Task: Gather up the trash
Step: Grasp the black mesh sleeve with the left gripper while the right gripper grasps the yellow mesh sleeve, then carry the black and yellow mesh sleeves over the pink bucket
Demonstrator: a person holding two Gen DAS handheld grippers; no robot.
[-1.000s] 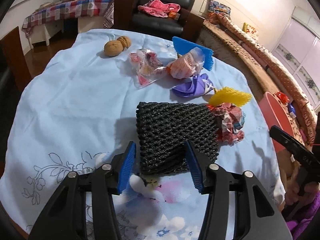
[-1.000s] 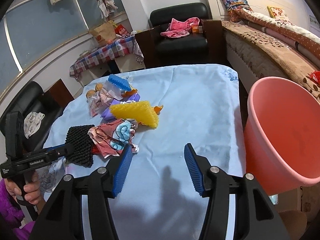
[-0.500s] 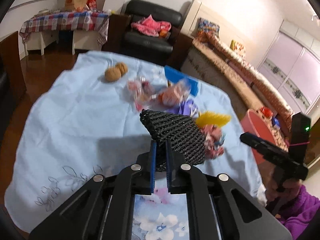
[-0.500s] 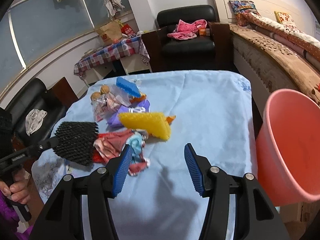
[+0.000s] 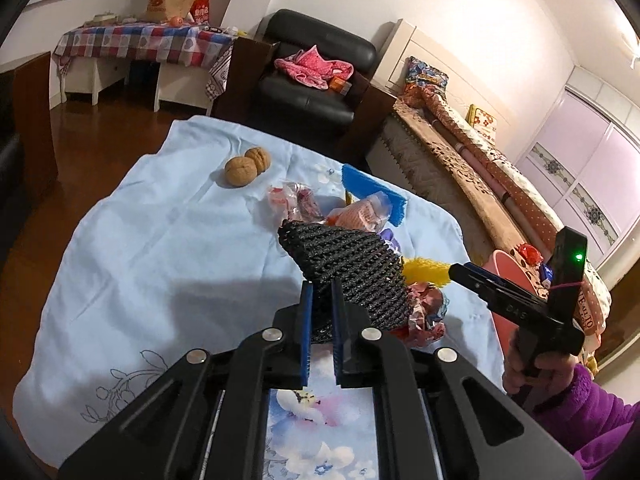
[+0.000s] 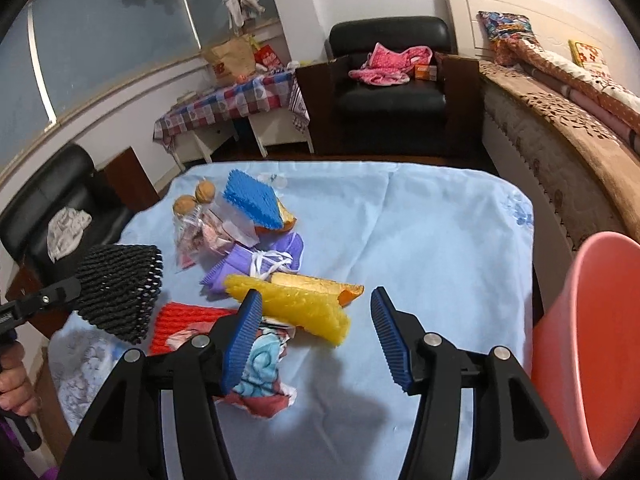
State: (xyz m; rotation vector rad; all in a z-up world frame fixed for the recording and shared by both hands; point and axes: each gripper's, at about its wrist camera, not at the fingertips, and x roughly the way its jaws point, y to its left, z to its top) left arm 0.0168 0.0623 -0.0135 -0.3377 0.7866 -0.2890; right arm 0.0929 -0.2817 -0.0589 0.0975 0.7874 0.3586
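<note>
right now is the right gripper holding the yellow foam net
No, the right gripper is open above the yellow foam net, holding nothing.

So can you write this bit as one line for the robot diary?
left claw: shut on black net, lifted off table | right claw: open, above yellow net | bucket: at right
</note>
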